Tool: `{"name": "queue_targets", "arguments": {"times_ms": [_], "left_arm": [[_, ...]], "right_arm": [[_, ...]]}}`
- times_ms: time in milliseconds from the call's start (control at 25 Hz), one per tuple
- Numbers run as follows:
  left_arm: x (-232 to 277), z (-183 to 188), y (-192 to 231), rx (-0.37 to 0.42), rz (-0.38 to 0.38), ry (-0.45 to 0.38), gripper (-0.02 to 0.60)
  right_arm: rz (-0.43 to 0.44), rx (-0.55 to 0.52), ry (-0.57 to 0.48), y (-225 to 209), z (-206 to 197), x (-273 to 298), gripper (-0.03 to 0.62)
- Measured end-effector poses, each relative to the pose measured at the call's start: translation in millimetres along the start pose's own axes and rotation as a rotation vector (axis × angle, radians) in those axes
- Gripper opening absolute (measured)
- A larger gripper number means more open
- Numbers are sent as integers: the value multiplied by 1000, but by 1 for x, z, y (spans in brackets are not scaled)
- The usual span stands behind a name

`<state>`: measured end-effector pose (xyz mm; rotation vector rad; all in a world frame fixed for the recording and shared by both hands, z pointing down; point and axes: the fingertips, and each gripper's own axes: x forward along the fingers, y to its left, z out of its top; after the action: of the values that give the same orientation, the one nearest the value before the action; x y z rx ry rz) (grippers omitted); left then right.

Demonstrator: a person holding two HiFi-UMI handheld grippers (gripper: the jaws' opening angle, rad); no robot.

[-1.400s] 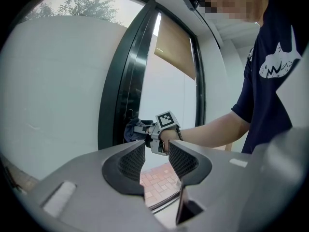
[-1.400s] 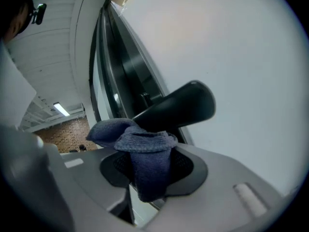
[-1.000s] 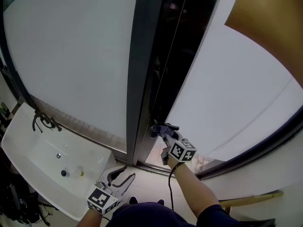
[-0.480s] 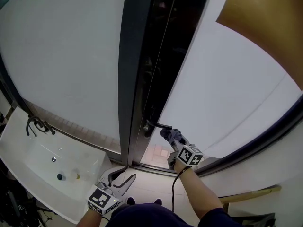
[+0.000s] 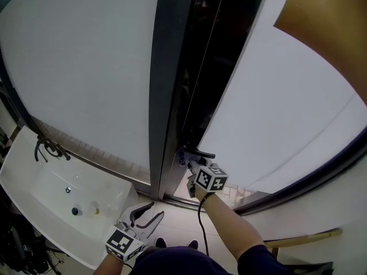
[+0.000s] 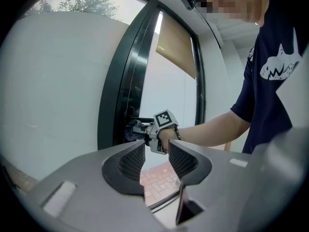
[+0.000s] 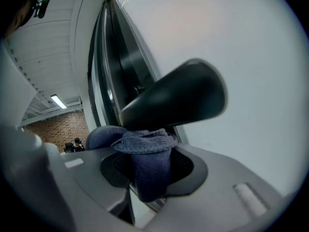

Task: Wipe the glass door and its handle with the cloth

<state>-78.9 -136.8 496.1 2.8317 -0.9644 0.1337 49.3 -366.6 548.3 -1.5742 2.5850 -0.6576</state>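
Observation:
The frosted glass door (image 5: 287, 96) stands ajar, its dark frame edge (image 5: 172, 85) running top to bottom. A black lever handle (image 7: 178, 98) juts from the door edge, small in the head view as the handle (image 5: 196, 152). My right gripper (image 5: 192, 164) is shut on a bunched dark blue cloth (image 7: 145, 153), which presses up against the underside of the handle. The cloth (image 6: 131, 131) also shows in the left gripper view, by the handle. My left gripper (image 5: 146, 215) hangs low near the body, open, with nothing between its fingers (image 6: 133, 161).
A white washbasin (image 5: 34, 205) with a black tap (image 5: 46, 148) sits at lower left. Brick paving (image 6: 157, 178) shows through the door gap. A tan panel (image 5: 327, 22) is at upper right, a dark curved frame (image 5: 321, 173) at lower right.
My right gripper with the cloth moved left and up, from beside the handle's free end to under the handle. The left gripper stayed put.

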Motion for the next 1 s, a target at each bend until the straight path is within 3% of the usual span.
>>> {"name": "queue_targets", "arguments": {"times_ms": [400, 760, 1000], "left_arm": [[0, -6, 6, -21, 11, 8, 146], [6, -4, 1, -10, -6, 5, 146], [3, -6, 1, -8, 2, 12, 146]], "right_arm": [[-85, -234, 134, 1, -9, 13, 144], [-114, -238, 180, -15, -18, 5, 144], [-206, -204, 305, -58, -64, -12, 144]]}}
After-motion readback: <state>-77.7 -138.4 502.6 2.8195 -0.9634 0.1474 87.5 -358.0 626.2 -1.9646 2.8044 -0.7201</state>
